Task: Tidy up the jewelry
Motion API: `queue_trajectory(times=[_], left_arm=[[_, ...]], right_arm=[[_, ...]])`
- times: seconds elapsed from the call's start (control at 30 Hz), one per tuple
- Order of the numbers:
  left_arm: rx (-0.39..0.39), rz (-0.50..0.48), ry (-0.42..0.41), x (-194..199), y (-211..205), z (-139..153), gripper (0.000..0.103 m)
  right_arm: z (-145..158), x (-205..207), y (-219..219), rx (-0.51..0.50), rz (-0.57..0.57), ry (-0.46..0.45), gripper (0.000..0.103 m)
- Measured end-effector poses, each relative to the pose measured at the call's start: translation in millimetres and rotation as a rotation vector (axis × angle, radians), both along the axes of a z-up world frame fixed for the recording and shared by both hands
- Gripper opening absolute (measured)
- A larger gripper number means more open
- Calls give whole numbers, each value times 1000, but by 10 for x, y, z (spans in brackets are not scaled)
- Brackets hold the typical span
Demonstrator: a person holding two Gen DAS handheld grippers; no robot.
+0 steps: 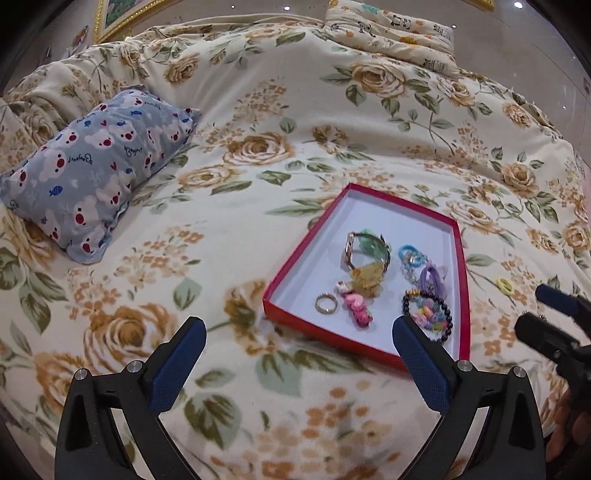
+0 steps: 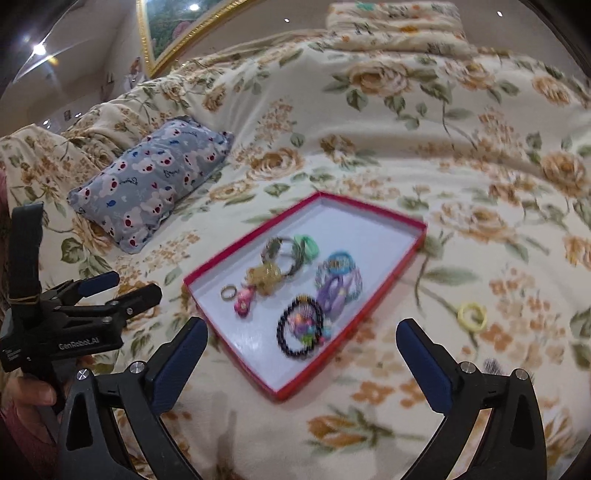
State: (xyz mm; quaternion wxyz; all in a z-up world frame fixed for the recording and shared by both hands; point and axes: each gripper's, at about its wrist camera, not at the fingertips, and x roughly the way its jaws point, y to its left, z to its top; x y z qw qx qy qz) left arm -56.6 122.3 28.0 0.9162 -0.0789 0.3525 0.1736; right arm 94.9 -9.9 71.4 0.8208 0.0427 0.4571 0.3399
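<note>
A shallow red tray [image 1: 303, 254] with a white floor lies on the floral blanket. In it are a bangle watch [image 1: 365, 251], a metal ring [image 1: 325, 302], a pink charm [image 1: 356, 308], a black bead bracelet [image 1: 428, 314] and blue and purple hair ties [image 1: 430, 278]. A yellow hair tie [image 2: 472, 315] lies on the blanket to the right of the tray [image 2: 240, 243]. My left gripper [image 1: 298, 325] hangs open and empty over the tray's near left corner. My right gripper [image 2: 302, 326] is open and empty above the tray's near end. Each gripper shows at the edge of the other's view: the right [image 1: 546, 314], the left [image 2: 135, 286].
A blue-grey pillow [image 1: 96, 173] with a bear print lies to the left of the tray. A folded quilt [image 1: 391, 33] sits at the far end of the bed. A gold-framed picture [image 2: 177, 26] hangs behind. A person's hand [image 2: 26, 398] holds the left gripper's handle.
</note>
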Motion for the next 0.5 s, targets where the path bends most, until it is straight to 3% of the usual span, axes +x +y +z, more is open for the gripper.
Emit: queue_trajectory(times=[0.5], left_arm=[[44,-6,4,-126,-140,18,102]], right_arm=[[-159,-188,-69,-25,-42,24,103]])
